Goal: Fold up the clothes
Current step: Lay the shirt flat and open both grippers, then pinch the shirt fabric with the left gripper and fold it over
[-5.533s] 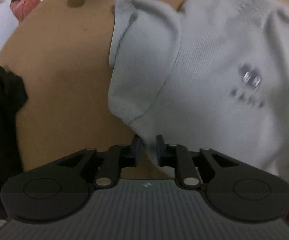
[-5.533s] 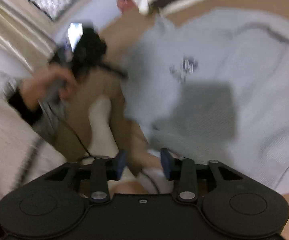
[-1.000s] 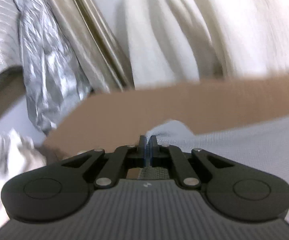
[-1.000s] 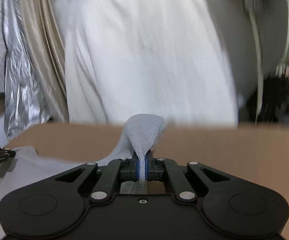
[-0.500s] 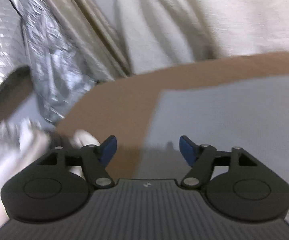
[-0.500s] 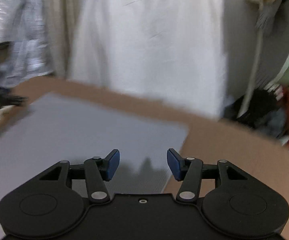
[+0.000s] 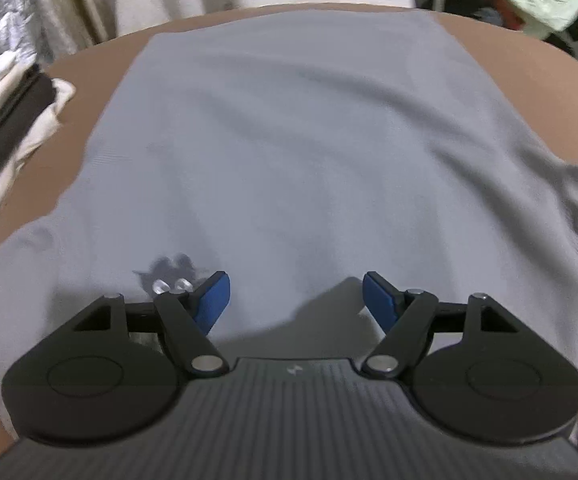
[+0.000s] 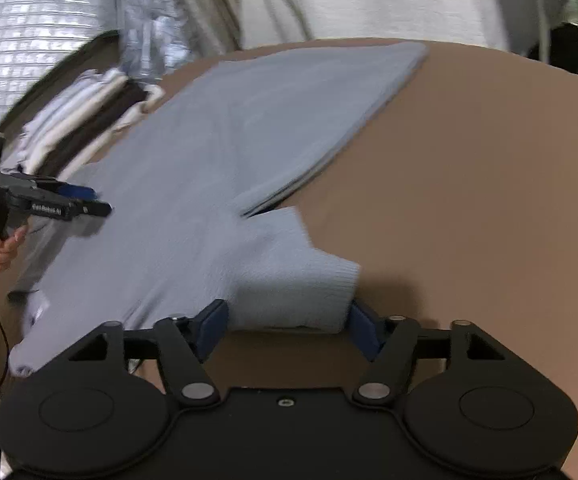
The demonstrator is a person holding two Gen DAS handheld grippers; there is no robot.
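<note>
A soft grey-blue knitted top [image 7: 309, 152] lies spread out flat on the brown table [image 8: 489, 184]. The left gripper [image 7: 296, 300] hangs just over the top with its blue fingers wide apart, holding nothing. The right gripper [image 8: 287, 326] is wide apart too, with the short ribbed sleeve [image 8: 301, 280] sitting between its fingers, not pinched. A pile of folded white and dark clothes [image 8: 85, 120] sits beside the top.

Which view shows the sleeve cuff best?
The right wrist view: the cuff lies whole between the open right tongs. The left wrist view shows only a blurred sleeve edge at its right border.
</note>
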